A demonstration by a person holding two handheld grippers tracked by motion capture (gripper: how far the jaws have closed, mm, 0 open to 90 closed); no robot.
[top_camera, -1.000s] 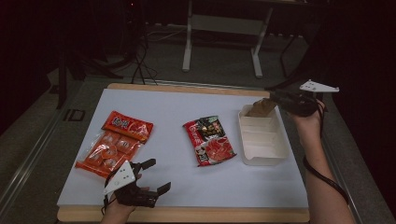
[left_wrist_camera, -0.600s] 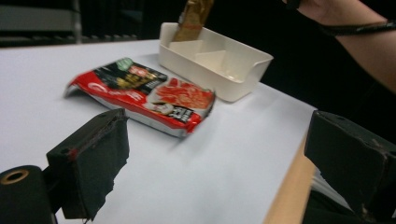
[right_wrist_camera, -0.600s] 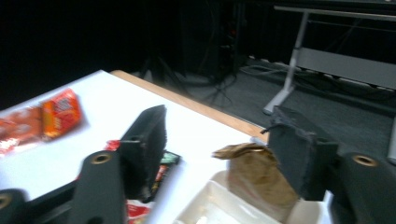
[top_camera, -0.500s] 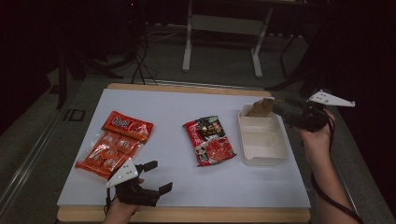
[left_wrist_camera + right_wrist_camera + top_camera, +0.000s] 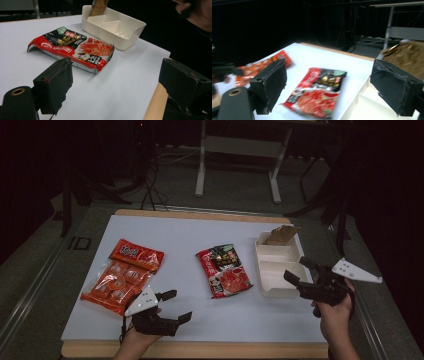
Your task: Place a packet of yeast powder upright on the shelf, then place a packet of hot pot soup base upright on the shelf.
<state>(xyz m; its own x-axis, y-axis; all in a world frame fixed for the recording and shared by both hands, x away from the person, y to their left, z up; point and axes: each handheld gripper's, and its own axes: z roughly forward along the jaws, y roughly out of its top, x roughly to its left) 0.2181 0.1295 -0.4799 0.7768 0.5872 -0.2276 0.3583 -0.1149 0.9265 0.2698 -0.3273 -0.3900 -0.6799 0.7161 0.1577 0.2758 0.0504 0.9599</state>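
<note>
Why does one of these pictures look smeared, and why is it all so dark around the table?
The right gripper view is motion-blurred: the red noodle packet and brown packet smear. The left gripper view is sharp; the packet's print reads crisply, and the white tray has clean edges. In the high view only the white tabletop is lit; the surroundings fall into darkness.

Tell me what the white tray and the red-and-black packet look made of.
White tray: looks like matte moulded plastic, with thin smooth walls and dividers. Red-and-black packet: seems a glossy printed plastic film, wrinkled, with a crimped end seam and light glinting off it.
</note>
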